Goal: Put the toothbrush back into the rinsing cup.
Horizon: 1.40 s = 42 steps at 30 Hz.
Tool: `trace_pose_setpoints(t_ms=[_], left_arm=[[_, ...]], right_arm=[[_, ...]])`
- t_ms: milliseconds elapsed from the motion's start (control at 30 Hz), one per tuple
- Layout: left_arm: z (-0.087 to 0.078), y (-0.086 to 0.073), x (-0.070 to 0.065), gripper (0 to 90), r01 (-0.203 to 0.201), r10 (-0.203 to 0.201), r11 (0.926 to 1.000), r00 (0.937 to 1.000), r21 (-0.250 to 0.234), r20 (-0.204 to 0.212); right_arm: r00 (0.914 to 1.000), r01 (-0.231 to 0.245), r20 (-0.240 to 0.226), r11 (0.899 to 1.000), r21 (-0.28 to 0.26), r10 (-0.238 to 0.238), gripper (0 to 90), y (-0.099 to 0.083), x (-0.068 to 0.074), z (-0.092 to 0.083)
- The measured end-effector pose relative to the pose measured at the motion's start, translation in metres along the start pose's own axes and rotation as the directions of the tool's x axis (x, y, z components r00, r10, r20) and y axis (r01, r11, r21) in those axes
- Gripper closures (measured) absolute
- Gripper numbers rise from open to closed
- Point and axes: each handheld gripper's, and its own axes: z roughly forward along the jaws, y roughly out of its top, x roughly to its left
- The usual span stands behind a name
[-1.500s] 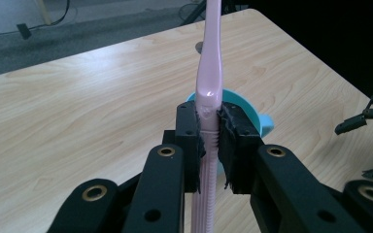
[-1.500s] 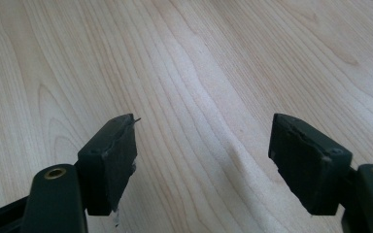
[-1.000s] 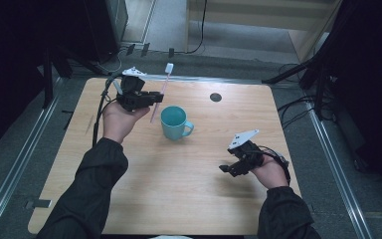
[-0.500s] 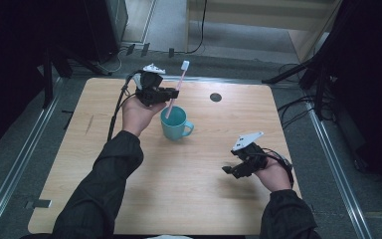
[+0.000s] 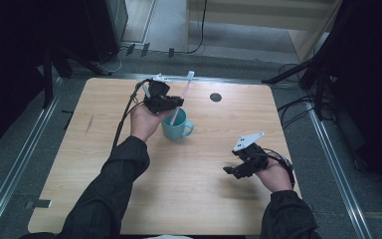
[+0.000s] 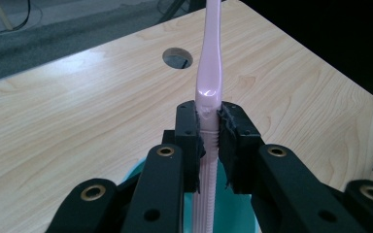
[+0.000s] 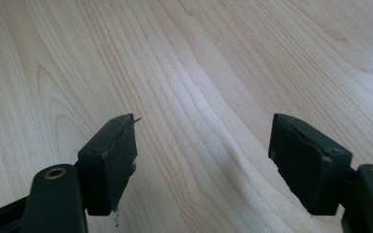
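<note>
Above the cup (image 5: 175, 128), our left tongs (image 6: 209, 145) clench the toothbrush (image 6: 208, 82) at its ribbed grip, its lower end inside the cup. It looks light, stiff, slippery; mid-handle suits. Right of the cup, our right tongs (image 7: 201, 160) gape, released.

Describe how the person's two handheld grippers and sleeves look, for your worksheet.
Both the left gripper and the right gripper are black, with brass-coloured rivets, flat dark pads, a pale three-cornered plate on top and a trailing black cable. The sleeves are dark and long.
</note>
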Motion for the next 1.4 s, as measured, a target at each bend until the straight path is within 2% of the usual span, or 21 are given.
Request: trace_pose_setpoints(t_ms=[300, 667, 933, 1167, 1267, 1400], left_arm=[[0.004, -0.011, 0.007, 77.9, 0.028, -0.028, 0.9992, 0.9996, 0.029, 0.008], [0.012, -0.019, 0.005, 77.6, 0.022, -0.023, 0.9967, 0.9997, 0.079, 0.013], [0.011, -0.018, 0.004, 76.0, 0.023, -0.024, 0.996, 0.9996, 0.086, 0.015], [0.0, -0.014, 0.002, 69.8, 0.018, -0.021, 0.997, 0.9994, 0.075, 0.028], [-0.007, -0.013, 0.002, 66.8, 0.015, -0.017, 0.9971, 0.9997, 0.075, 0.018], [-0.017, -0.011, 0.002, 60.6, 0.016, -0.018, 0.9962, 0.9996, 0.085, 0.023]], right_arm=[[1.0, 0.0, 0.001, 1.0, 0.009, 0.0, 25.6, 0.0, 0.0, 0.001], [1.0, 0.003, 0.005, 1.0, 0.012, -0.003, 25.6, -0.001, 0.0, 0.001], [1.0, 0.004, 0.005, 1.0, 0.012, -0.004, 25.4, -0.001, 0.0, 0.001], [1.0, 0.003, 0.004, 1.0, 0.013, -0.003, 25.4, 0.0, 0.0, 0.001], [1.0, 0.003, 0.005, 1.0, 0.015, -0.003, 25.3, 0.0, 0.0, 0.001], [1.0, 0.001, 0.006, 1.0, 0.016, -0.001, 25.2, -0.001, 0.0, 0.001]])
